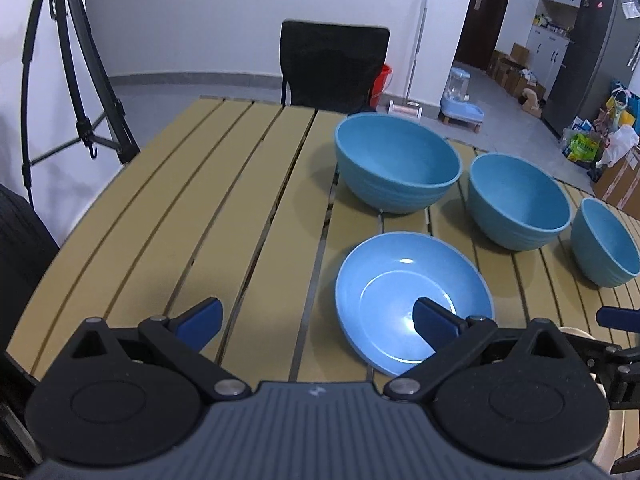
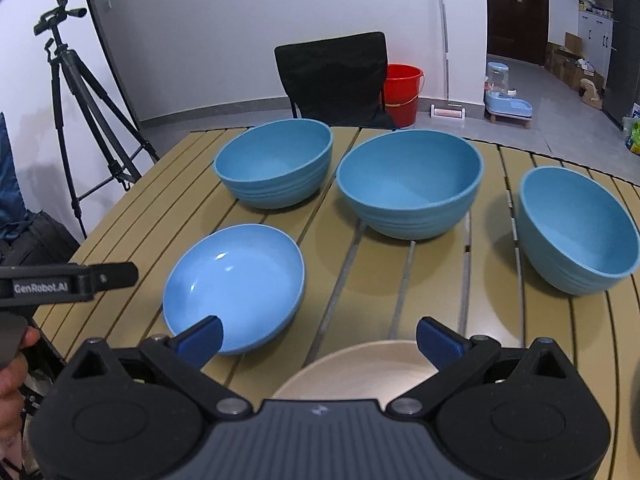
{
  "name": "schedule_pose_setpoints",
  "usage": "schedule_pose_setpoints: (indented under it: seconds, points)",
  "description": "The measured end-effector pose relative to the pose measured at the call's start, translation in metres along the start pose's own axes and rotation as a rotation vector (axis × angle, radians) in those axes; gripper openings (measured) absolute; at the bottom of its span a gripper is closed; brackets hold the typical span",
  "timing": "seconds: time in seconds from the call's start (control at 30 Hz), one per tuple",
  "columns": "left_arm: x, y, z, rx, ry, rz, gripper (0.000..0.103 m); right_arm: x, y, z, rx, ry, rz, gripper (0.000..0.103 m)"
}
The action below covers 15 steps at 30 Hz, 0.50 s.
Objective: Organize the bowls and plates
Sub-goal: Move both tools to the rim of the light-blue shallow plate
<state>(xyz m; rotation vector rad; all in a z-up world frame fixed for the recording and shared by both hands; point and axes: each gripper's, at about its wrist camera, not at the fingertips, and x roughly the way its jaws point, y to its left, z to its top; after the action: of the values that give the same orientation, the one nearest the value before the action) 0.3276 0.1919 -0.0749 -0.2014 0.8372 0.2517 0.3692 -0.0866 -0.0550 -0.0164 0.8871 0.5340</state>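
Note:
Three ribbed blue bowls stand in a row on the slatted tan table (image 1: 224, 208): a large one (image 1: 396, 164) (image 2: 276, 168), a medium one (image 1: 518, 204) (image 2: 408, 184) and a small one (image 1: 604, 252) (image 2: 576, 228). In front of them lies a shallow light-blue plate (image 1: 404, 300) (image 2: 236, 284). My left gripper (image 1: 316, 320) is open and holds nothing; its right fingertip (image 1: 434, 320) shows over the plate's near side. My right gripper (image 2: 320, 340) is open and empty above the far rim of a cream plate (image 2: 360, 368). Its left fingertip (image 2: 202, 338) overlaps the blue plate's near edge.
A black chair (image 1: 334, 64) (image 2: 332, 76) stands behind the table's far edge. A tripod (image 2: 80, 92) is off the left side, and a red bucket (image 2: 402, 92) sits on the floor behind. The left gripper's black body (image 2: 68, 282) and a hand (image 2: 12, 364) show at the left.

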Motion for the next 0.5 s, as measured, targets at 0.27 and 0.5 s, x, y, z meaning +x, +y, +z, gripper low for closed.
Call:
schedule_pose_setpoints:
  seconds: [0.27, 0.5]
  points:
    - [0.018, 0.005, 0.006, -0.008, 0.011, -0.002, 0.103, 0.033, 0.009, 0.013, -0.003, 0.041, -0.006, 0.103]
    - [0.033, 0.005, 0.013, -0.022, 0.035, 0.008, 0.101, 0.053, 0.014, 0.023, 0.002, 0.062, -0.014, 0.102]
